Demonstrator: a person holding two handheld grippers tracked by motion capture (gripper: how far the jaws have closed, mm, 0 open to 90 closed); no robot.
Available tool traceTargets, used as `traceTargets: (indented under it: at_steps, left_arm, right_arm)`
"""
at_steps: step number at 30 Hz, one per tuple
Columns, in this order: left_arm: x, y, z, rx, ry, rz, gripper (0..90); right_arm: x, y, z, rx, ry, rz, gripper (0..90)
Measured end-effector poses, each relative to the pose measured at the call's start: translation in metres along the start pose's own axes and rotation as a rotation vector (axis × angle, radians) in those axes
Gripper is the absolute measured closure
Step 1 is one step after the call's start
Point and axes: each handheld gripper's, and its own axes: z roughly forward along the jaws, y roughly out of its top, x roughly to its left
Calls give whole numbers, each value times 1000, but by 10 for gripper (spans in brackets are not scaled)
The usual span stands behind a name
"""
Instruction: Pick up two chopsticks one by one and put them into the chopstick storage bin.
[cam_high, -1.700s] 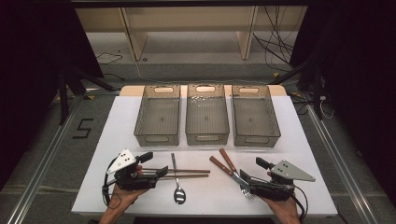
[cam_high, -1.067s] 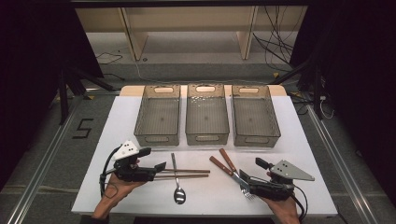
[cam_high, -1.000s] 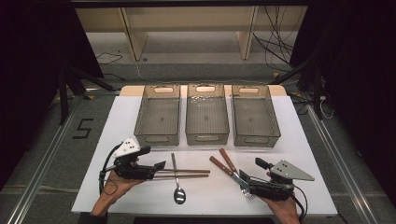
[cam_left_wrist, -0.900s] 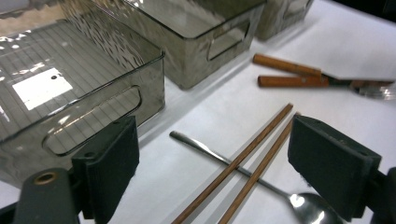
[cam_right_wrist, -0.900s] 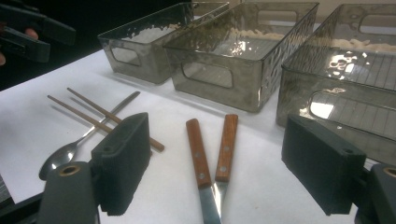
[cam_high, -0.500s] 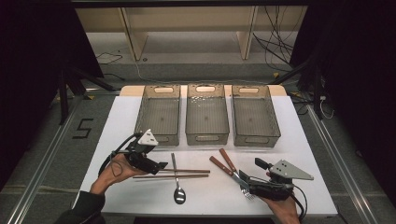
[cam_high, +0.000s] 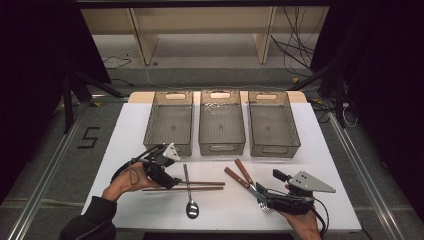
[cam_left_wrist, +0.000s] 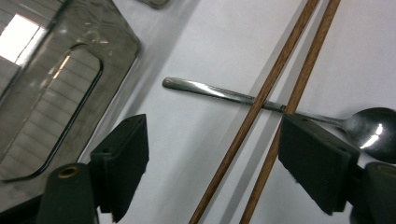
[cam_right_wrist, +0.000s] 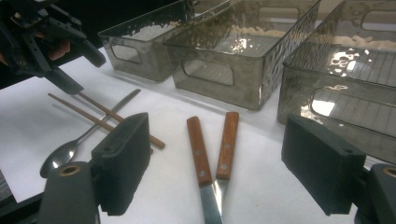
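Observation:
Two brown chopsticks (cam_high: 195, 186) lie side by side on the white table (cam_high: 125, 130), and a metal spoon (cam_high: 189, 192) lies across them. My left gripper (cam_high: 172, 181) is tilted down over their left ends. In the left gripper view it (cam_left_wrist: 212, 163) is open, with both chopsticks (cam_left_wrist: 261, 102) and the spoon (cam_left_wrist: 210, 90) between the jaws. Two wooden-handled utensils (cam_high: 240, 175) lie at the front right. My right gripper (cam_high: 264, 196) rests by their metal ends. In its own view it (cam_right_wrist: 217, 172) is open around the handles (cam_right_wrist: 201, 149).
Three clear grey bins stand in a row at the back: left (cam_high: 167, 146), middle (cam_high: 221, 147), right (cam_high: 275, 150). The left bin's handle wall (cam_left_wrist: 56, 93) is close beside my left jaw. The table's front edge is just behind both hands.
My left gripper has risen from the table's front left, moved forward and tipped its jaws down over the chopsticks' left ends. The right gripper and the cutlery have not moved.

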Motion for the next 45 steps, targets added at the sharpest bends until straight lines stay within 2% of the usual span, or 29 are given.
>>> traceTargets:
  at_steps: [3, 5, 9, 12, 17, 19, 22, 29, 32, 38, 42, 45]
  left_arm:
    - [0, 4, 4, 32, -11, 40, 295]
    - [-1, 4, 6, 28, -12, 38, 315]
    - [-1, 6, 9, 46, -34, 61, 349]
    - [0, 7, 11, 73, -42, 94, 380]
    - [-1, 9, 13, 87, -43, 116, 416]
    - [-1, 11, 14, 112, -41, 146, 431]
    - [-2, 11, 15, 118, -44, 150, 453]
    - [-3, 13, 17, 146, -58, 194, 511]
    - [-2, 12, 21, 174, -65, 215, 535]
    - [-1, 11, 26, 186, -86, 217, 593]
    - [-1, 13, 30, 206, -110, 245, 633]
    - [-2, 14, 31, 212, -116, 249, 667]
  right_arm:
    - [0, 0, 0, 2, 0, 2, 246]
    - [0, 0, 0, 4, 0, 0, 246]
    - [0, 0, 0, 4, -2, 1, 246]
    - [0, 0, 0, 4, -3, 2, 247]
    - [0, 0, 0, 8, -2, 2, 247]
    - [0, 0, 0, 7, -2, 0, 247]
    - [0, 0, 0, 8, -4, -1, 248]
    - [-1, 0, 0, 8, -8, -1, 249]
    - [0, 0, 0, 8, -5, -2, 249]
    - [-1, 0, 1, 10, -7, 0, 250]
    - [-1, 0, 1, 11, -6, 0, 250]
    - [-1, 0, 1, 11, -6, 1, 250]
